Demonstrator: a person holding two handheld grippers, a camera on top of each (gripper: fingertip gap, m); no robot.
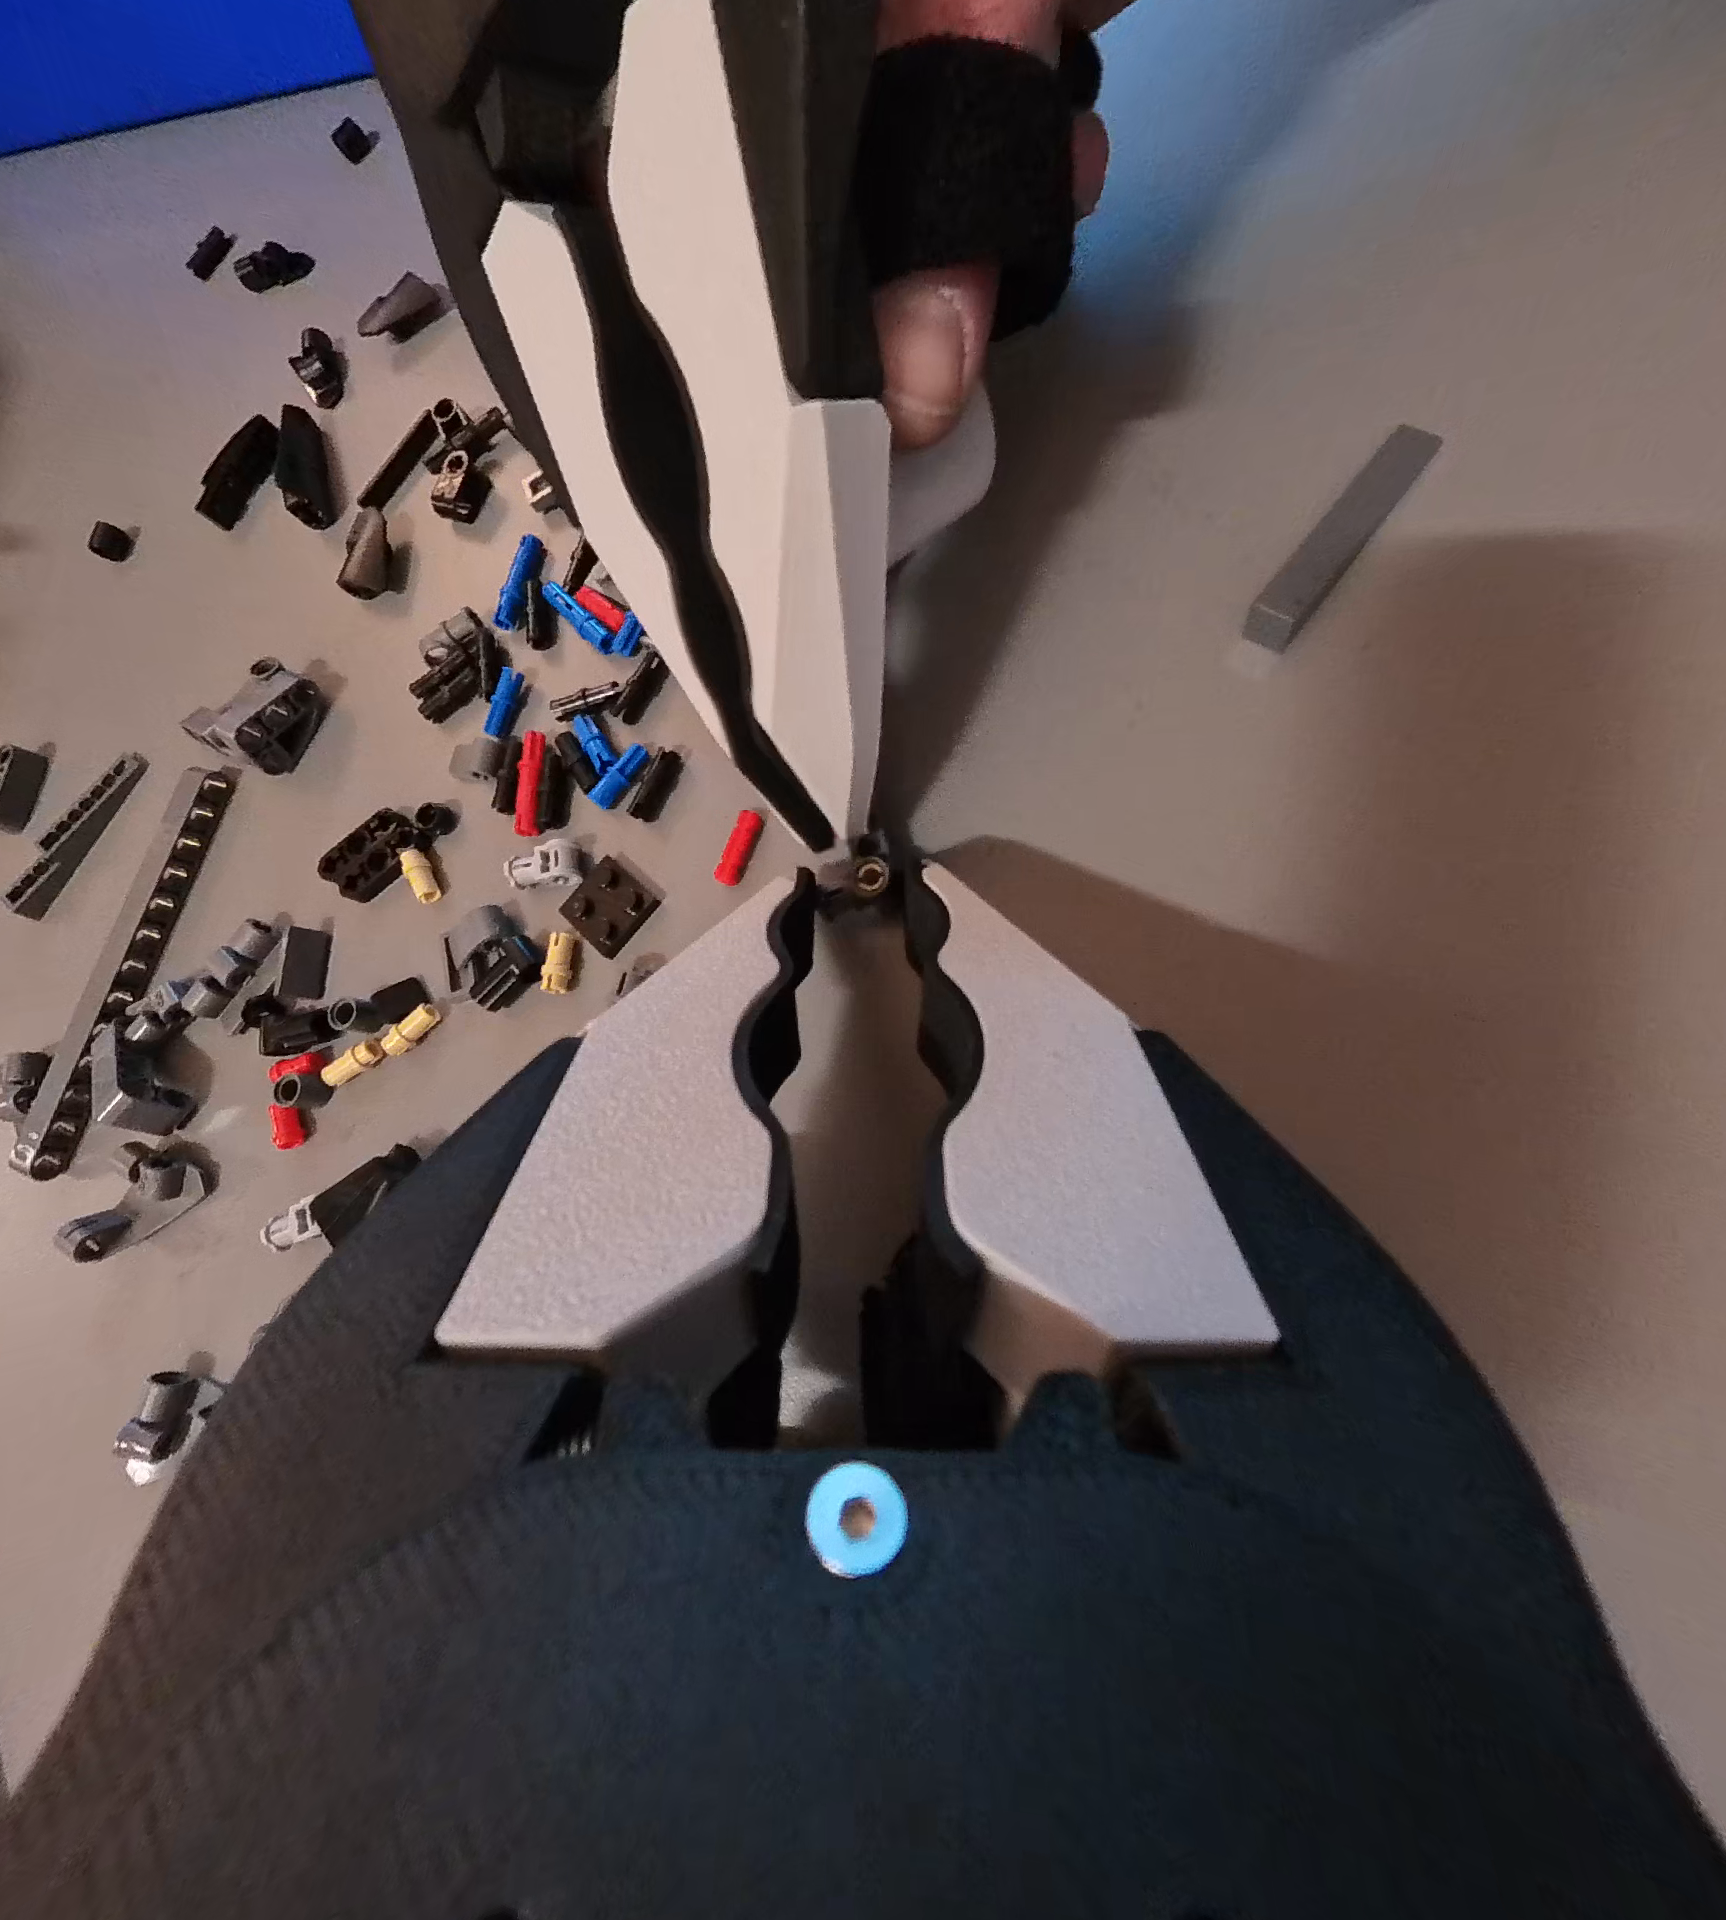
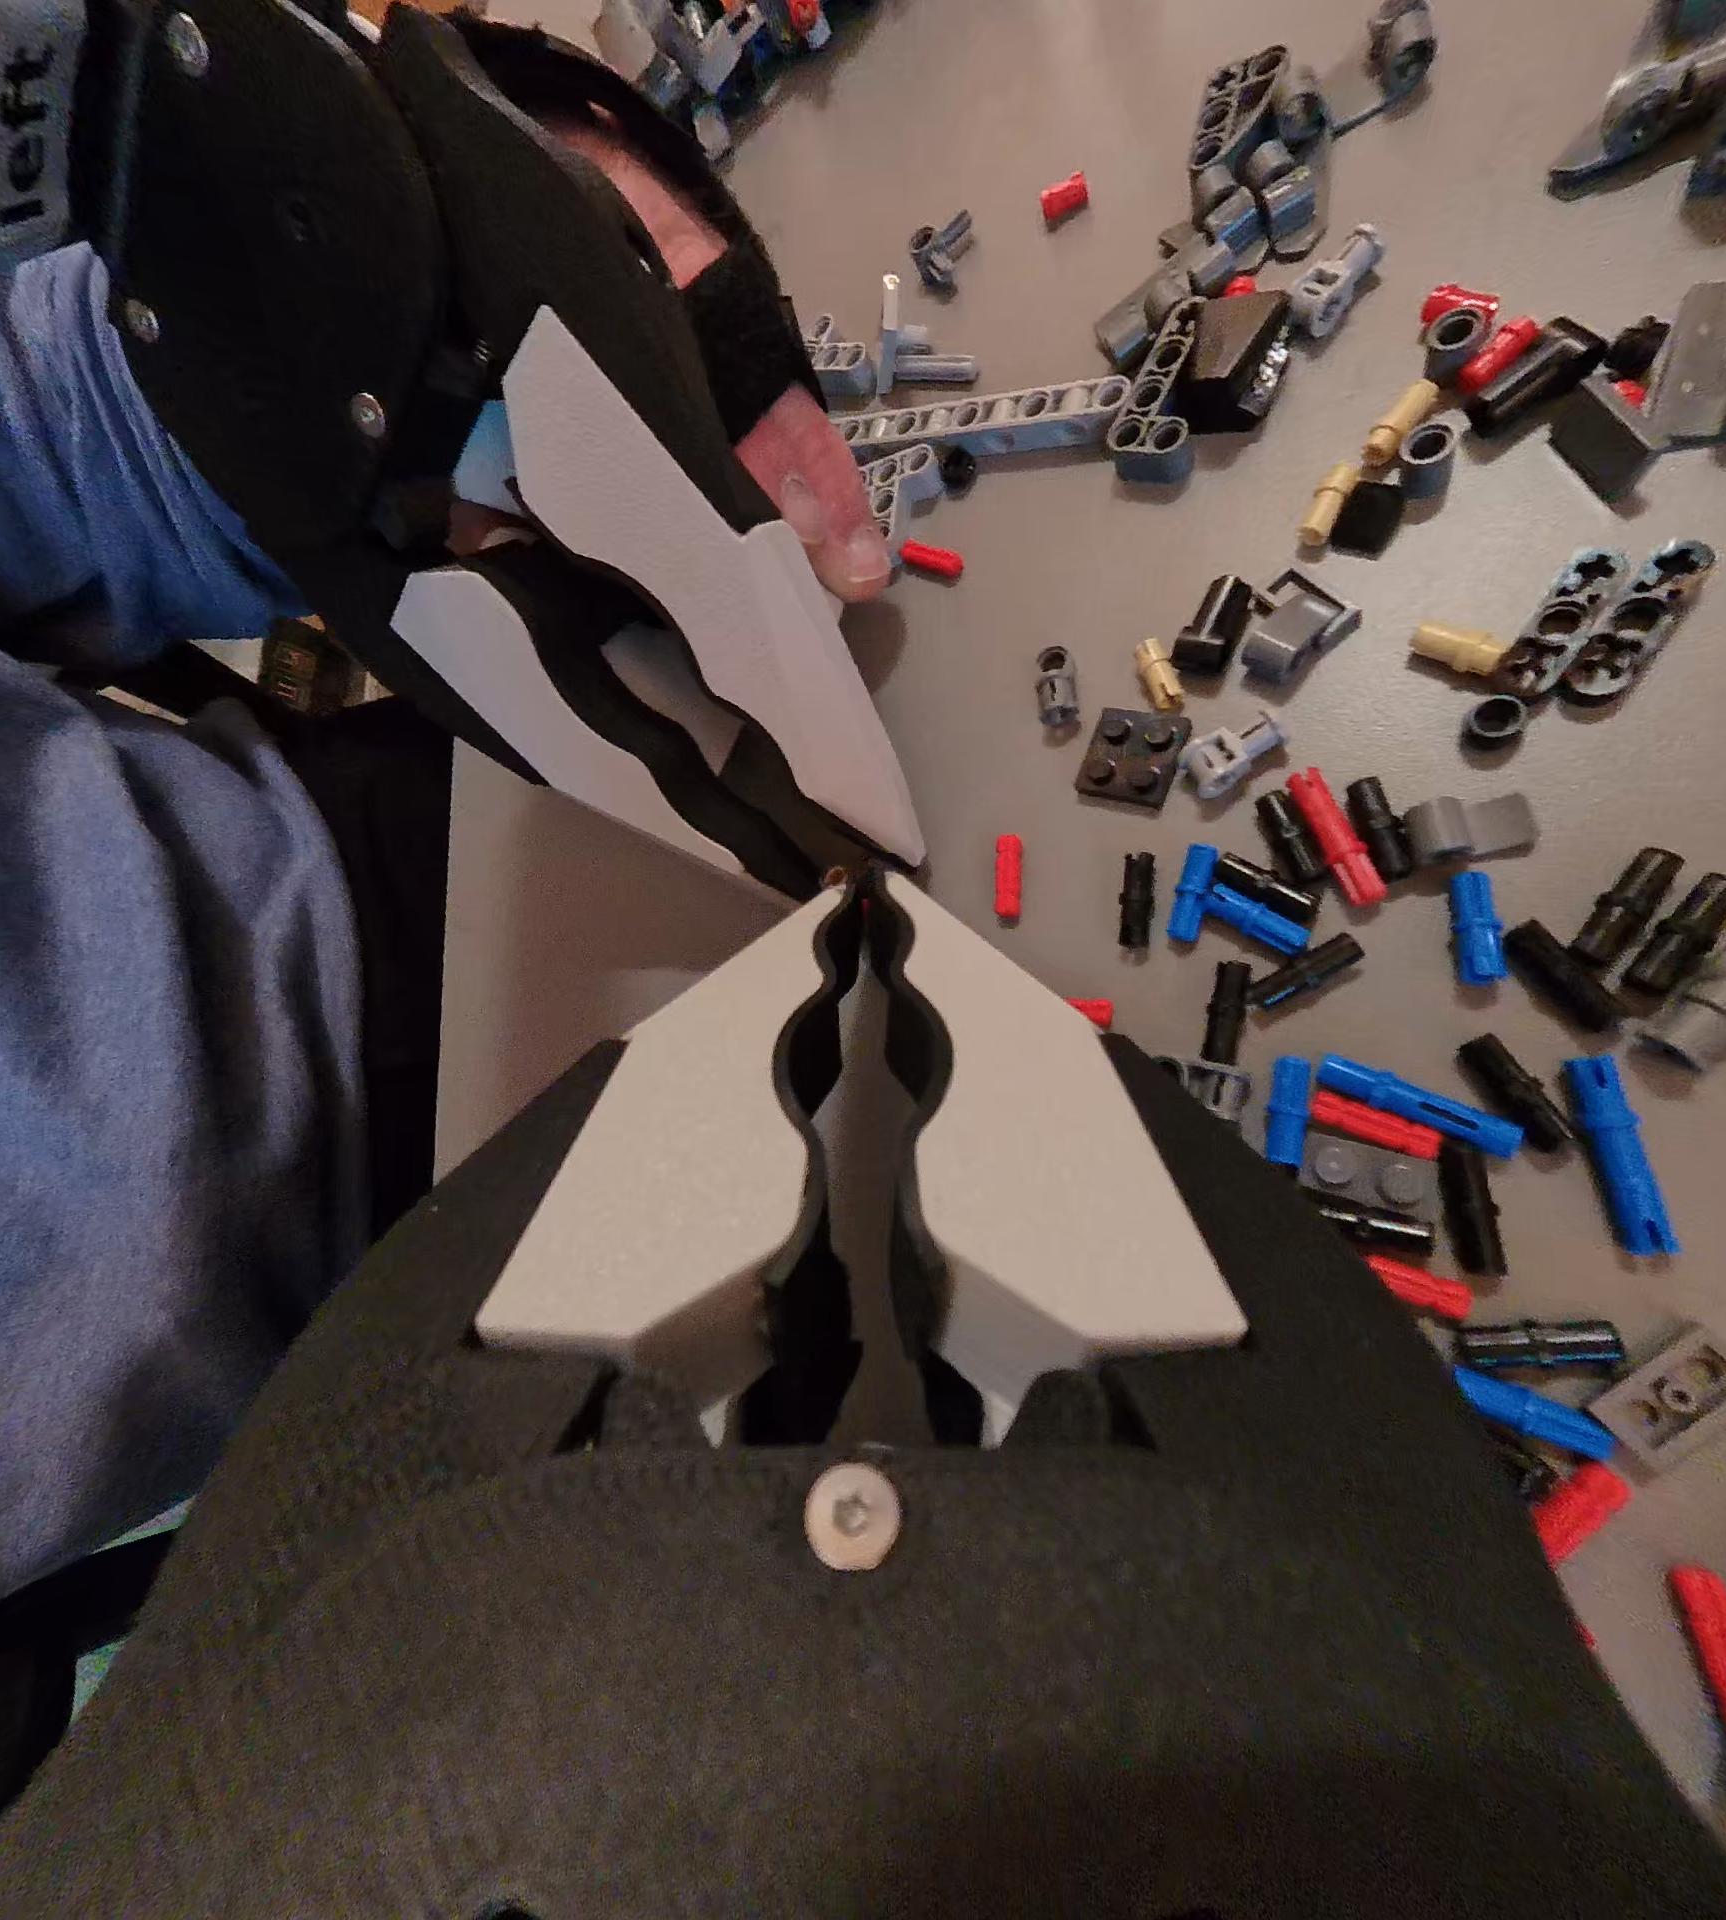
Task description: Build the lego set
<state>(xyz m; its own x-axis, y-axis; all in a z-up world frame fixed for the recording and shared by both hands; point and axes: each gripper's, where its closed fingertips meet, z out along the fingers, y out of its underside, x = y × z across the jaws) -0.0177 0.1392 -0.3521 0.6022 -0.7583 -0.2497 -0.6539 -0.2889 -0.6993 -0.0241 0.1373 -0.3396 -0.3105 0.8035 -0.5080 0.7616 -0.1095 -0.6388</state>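
The small black connector piece (image 1: 864, 878) sits at the middle of the left wrist view, pinched between the tips of the left claw (image 1: 864, 883), a round hole in it facing the camera. The left claw's jaws are nearly together and clamp this piece. The right claw (image 1: 843, 836) comes down from the top of that view, its tips meeting the same piece from above. In the right wrist view the right claw (image 2: 864, 904) has its jaws almost together at the tips, with a trace of red between them; what it grips is too small to tell. The left claw (image 2: 874, 868) reaches in from the upper left there, tip to tip with the right one.

A fingertip (image 1: 926, 358) in a black fingerless glove rests on the right claw near the top of the left wrist view.

Loose pieces (image 1: 568, 707) in black, blue, red, tan and grey lie scattered on the grey tabletop (image 1: 1461, 935) on the left side of that view, among them a long grey beam with holes (image 1: 142, 961) and a black square plate (image 1: 610, 904). A grey bar (image 1: 1342, 540) lies alone at the upper right. A blue sleeve (image 2: 90, 935) fills the left of the right wrist view.
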